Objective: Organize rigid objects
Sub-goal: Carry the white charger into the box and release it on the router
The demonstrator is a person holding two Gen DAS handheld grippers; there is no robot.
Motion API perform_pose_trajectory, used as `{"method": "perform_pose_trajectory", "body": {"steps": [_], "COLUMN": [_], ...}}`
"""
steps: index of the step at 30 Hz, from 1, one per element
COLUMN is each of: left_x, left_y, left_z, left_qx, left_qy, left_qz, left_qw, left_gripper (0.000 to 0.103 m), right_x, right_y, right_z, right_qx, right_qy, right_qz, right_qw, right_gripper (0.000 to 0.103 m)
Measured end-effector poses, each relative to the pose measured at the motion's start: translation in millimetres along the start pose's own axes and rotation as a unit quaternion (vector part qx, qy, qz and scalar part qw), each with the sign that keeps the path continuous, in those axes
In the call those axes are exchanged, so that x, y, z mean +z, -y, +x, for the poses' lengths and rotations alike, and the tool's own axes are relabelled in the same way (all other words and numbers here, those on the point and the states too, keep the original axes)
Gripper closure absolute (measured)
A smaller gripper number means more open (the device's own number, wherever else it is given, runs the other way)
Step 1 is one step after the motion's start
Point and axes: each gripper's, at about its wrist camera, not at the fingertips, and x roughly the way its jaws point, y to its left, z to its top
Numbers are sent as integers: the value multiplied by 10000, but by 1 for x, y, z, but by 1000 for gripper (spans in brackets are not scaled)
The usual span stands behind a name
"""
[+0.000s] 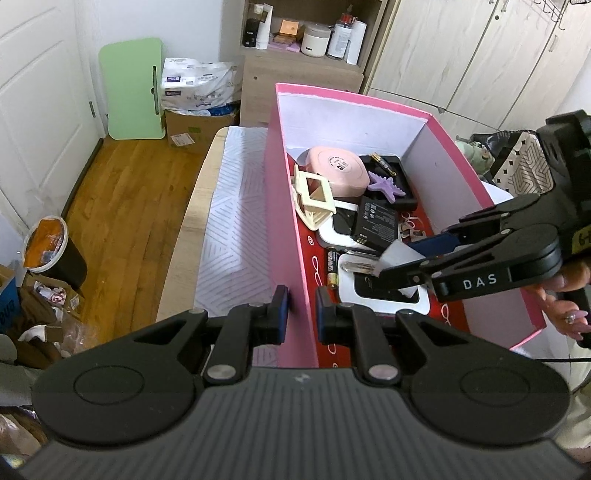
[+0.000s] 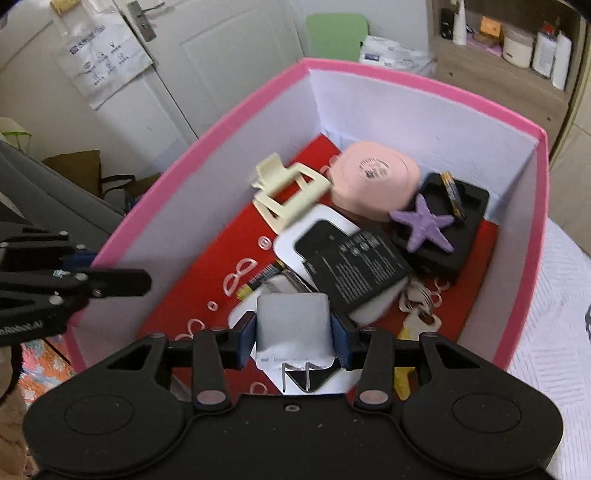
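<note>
A pink box [image 1: 284, 221] [image 2: 207, 147] stands on the table. It holds a pink round case [image 1: 338, 168] [image 2: 373, 181], a cream hair claw [image 1: 312, 197] [image 2: 284, 192], a purple starfish [image 1: 386, 188] [image 2: 424, 225], a black battery pack [image 1: 375, 225] [image 2: 354, 266] and an AA battery [image 1: 331, 267] [image 2: 258, 282]. My left gripper [image 1: 301, 312] is shut on the box's left wall near the front corner. My right gripper [image 2: 293, 336] is shut on a white plug charger [image 2: 293, 325] [image 1: 397, 260] and holds it over the box's near end.
A white patterned cloth [image 1: 236, 221] covers the table left of the box. A shelf with jars and bottles [image 1: 306, 33] stands behind. A bin [image 1: 48, 251] and cardboard clutter lie on the wooden floor at left.
</note>
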Motion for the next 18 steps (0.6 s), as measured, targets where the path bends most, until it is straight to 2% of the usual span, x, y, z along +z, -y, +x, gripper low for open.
{"method": "perform_pose_trajectory", "body": {"steps": [4, 9, 11, 13, 16, 18], "left_x": [0, 1, 2, 4, 5, 6], "left_y": [-1, -1, -2, -2, -3, -3], "left_z": [0, -1, 0, 1, 3, 5], "left_qx": [-24, -41, -46, -49, -75, -85], "left_qy": [-15, -63, -93, -124, -157, -196], "left_qz": [-1, -24, -10, -5, 56, 48], "left_qw": [10000, 10000, 9999, 9999, 9998, 9998], "left_gripper": [90, 90, 90, 90, 90, 90], "right_x": [2, 4, 1, -3, -11, -19], "right_y": [-2, -10, -11, -11, -5, -2], "right_z": [-1, 1, -7, -23, -51, -66], "right_qx": [88, -81, -117, -105, 281, 374], "right_qy": [79, 57, 275, 635, 1117, 1391], "right_qz": [24, -212, -304, -330, -64, 22], "right_qw": [9999, 9997, 9991, 9974, 9933, 9896], "right_gripper": [55, 54, 46, 44, 43, 41]}}
